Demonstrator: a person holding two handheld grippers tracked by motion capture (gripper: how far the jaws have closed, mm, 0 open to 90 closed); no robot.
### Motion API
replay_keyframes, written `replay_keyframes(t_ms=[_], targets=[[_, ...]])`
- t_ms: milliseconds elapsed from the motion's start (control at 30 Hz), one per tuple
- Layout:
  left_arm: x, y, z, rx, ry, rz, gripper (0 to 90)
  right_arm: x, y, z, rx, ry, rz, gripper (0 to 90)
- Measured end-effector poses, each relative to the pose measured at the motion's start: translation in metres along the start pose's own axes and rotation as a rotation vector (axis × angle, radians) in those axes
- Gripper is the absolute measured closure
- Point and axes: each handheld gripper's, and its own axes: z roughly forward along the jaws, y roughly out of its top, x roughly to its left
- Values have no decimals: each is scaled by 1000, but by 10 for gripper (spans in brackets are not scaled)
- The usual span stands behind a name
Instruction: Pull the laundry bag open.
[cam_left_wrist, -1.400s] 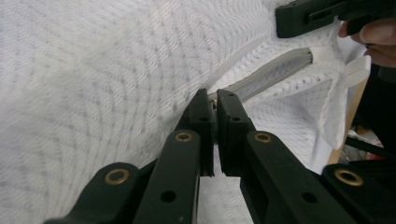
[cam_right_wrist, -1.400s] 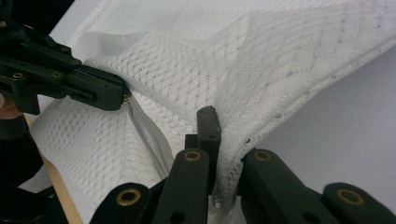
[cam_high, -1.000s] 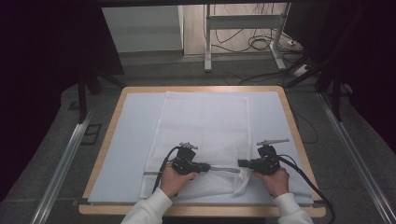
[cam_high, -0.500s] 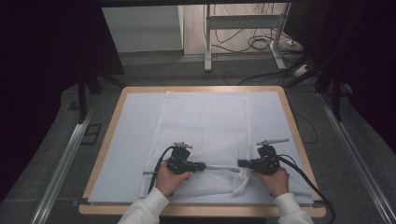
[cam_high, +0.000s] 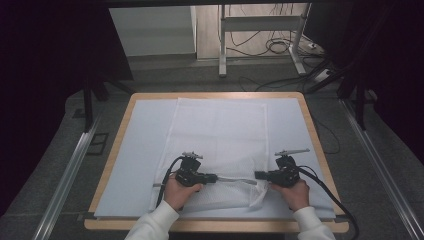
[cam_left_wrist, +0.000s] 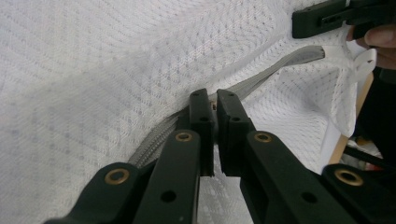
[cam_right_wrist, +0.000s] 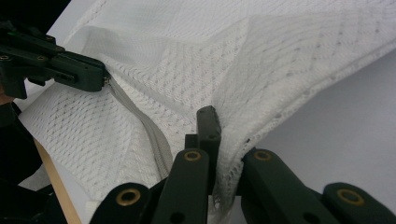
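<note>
Item: white mesh bag (cam_high: 220, 135), flat on the pale mat, near edge lifted. Left gripper (cam_left_wrist: 215, 105) clenched on the grey zipper (cam_left_wrist: 275, 70); right gripper (cam_right_wrist: 217, 140) clenched on the mesh by the zipper's end. Advised handling: hold the fabric taut, draw along the zipper line. Clearance: table edge (cam_high: 215, 227) close behind both hands; open mat beyond.

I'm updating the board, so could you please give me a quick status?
Left gripper shut on zipper. Right gripper shut on mesh bag edge. Nothing in the way.
</note>
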Motion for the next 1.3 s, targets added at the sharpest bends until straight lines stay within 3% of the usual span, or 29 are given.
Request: replay_keyframes(t_ms=[1000, 1300], targets=[[16, -10, -19, -14, 10, -36, 866, 0, 0, 1, 3, 0, 7, 884], [24, -18, -22, -7, 37, -55, 867, 0, 0, 1, 4, -2, 8, 884]])
